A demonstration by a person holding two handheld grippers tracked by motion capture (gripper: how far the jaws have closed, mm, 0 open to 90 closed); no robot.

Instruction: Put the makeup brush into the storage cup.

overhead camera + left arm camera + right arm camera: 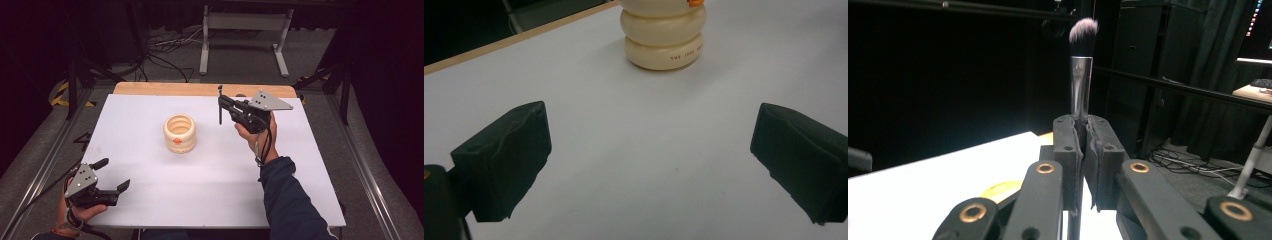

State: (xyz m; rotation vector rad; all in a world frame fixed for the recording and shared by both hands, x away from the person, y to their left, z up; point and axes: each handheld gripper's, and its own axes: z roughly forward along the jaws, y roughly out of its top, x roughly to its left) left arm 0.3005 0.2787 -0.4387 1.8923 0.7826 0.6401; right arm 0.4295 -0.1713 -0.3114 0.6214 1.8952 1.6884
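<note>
A cream ribbed holder with an orange mark stands upright mid-table; the left gripper view shows its lower rings. To the right of it, my right gripper hovers above the table, shut on a thin makeup brush held upright. In the right gripper view the jaws clamp the brush handle, and the silver ferrule and soft bristles rise above them. My left gripper rests at the near left corner, open and with nothing in it, its jaws pointing toward the holder.
The white tabletop has a wooden strip along its far edge. Beyond it are cables and a white stand on the floor. Metal rails run along both sides of the table.
</note>
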